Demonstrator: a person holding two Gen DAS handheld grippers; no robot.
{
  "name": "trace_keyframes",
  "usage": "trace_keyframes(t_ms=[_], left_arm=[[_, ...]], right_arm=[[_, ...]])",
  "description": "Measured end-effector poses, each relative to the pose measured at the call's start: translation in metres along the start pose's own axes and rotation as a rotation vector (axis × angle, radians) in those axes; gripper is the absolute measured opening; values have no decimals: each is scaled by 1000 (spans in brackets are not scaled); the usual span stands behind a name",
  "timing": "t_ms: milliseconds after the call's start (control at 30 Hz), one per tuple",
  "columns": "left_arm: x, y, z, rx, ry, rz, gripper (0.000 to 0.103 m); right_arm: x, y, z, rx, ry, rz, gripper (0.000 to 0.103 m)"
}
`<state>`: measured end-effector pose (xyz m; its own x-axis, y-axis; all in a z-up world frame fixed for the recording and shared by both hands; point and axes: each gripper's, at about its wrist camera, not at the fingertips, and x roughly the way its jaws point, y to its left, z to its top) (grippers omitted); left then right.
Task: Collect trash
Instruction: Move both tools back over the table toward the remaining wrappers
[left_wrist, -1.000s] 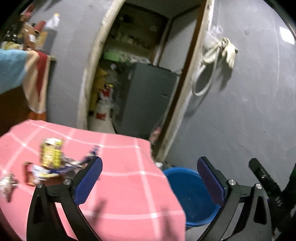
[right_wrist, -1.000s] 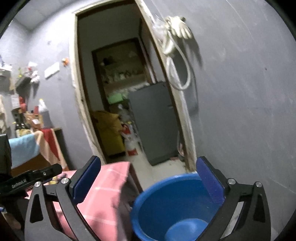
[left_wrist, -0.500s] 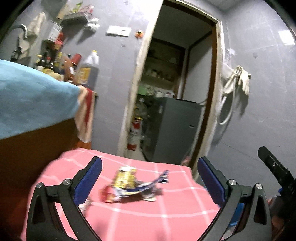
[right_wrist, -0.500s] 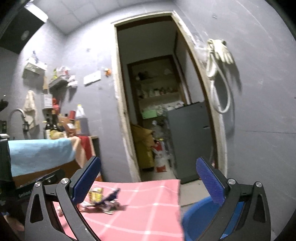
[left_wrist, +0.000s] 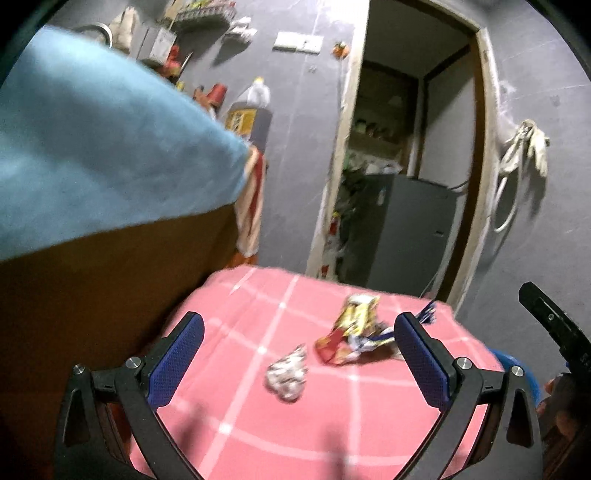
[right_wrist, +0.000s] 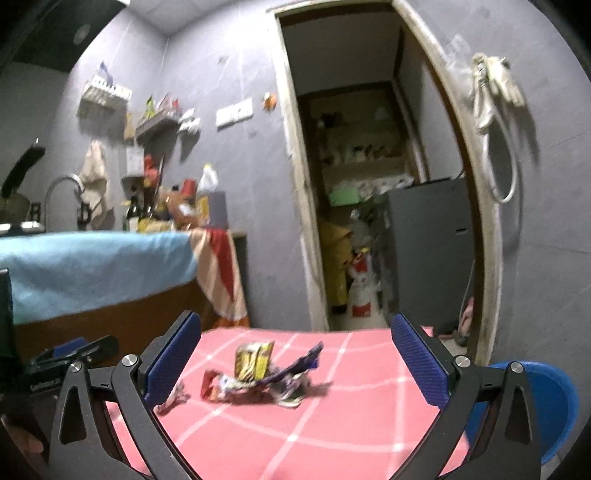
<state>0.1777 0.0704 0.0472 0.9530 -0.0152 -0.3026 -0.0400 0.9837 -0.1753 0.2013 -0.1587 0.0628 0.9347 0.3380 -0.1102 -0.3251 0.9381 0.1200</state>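
Pink checked cloth on the worktop (left_wrist: 332, 435) now fills the lower half of both views, where half a second ago it sat lower and smaller in the frame; the blue basin (right_wrist: 546, 406) has slid to the lower right edge of the right wrist view, and in the left wrist view the trash has shifted from centre to right of centre.

Both tools are held level above the near edge of the worktop, pointing toward the doorway (right_wrist: 369, 166). The left gripper (left_wrist: 295, 354) has its jaws wide apart with nothing between them, framing the trash at lower centre. The right gripper (right_wrist: 295, 358) likewise has its jaws spread and empty.

Counted in the left wrist view, three pieces of trash can be made out: one crumpled silver ball (left_wrist: 288, 376) at lower centre, one yellow packet (left_wrist: 354, 314) standing just above and right of it, and one red-and-white wrapper (left_wrist: 340, 347) lying against the packet, with a blue-striped scrap behind; blur hides whether that scrap is separate. All rest on the cloth, well apart from the one basin at the far right.
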Motion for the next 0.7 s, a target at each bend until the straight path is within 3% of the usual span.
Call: trace_keyframes(t_ms=[233,500,567,700], left_arm=[[19,9,-12,27,133,27,101],[39,21,-17,-21,254,-11,100],[44,24,-16,-36,273,-22,96],[56,28,-14,-47,330,-55,73]], right_arm=[[28,14,-21,-23,151,40,103],[66,21,-35,-41,362,101,101],[77,23,-39,-35,423,129,95],[97,30,-47,-24,525,175,86]])
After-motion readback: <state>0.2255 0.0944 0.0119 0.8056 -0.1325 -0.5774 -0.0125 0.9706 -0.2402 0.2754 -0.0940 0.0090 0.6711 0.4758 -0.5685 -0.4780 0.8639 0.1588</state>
